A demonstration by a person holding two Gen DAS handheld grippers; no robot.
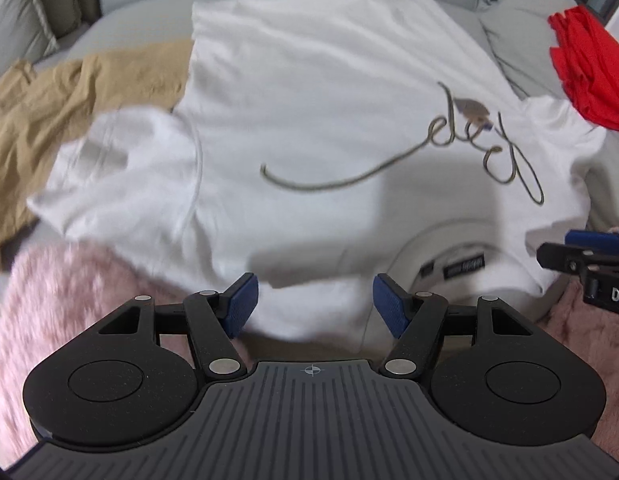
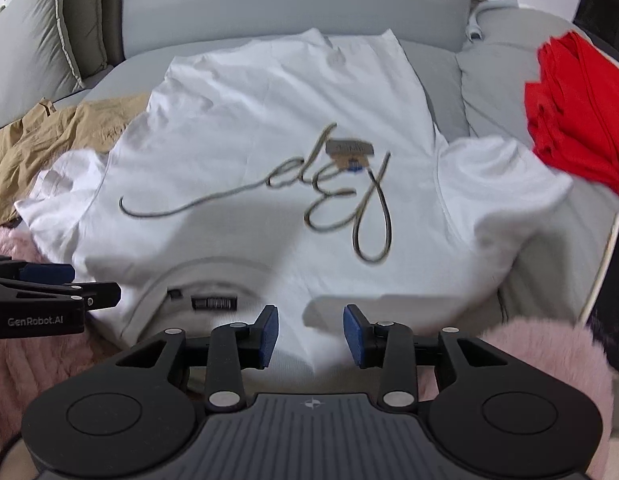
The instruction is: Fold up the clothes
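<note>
- The white shirt lies face up and spread on a grey sofa seat, collar nearest both grippers, hem farthest. No fold shows yet, so the step in hand looks like the first one: taking hold near the shoulders.
- Left gripper: jaws wide apart, shirt cloth below and between them, pads not pressing on it. It sits just left of the collar.
- Right gripper: jaws part open, nothing clamped; the shirt's near edge lies under the gap, right of the collar.
- Next move, as I judge it: each gripper needs to sink onto the cloth and pinch one layer at a shoulder before lifting or folding a side in.
- Around: tan garment ahead to the left, partly under the left sleeve; red garment far right, beside the right sleeve; pink fluffy cloth under the near edge.
- The tan garment could get caught up when the left sleeve is folded in.
</note>
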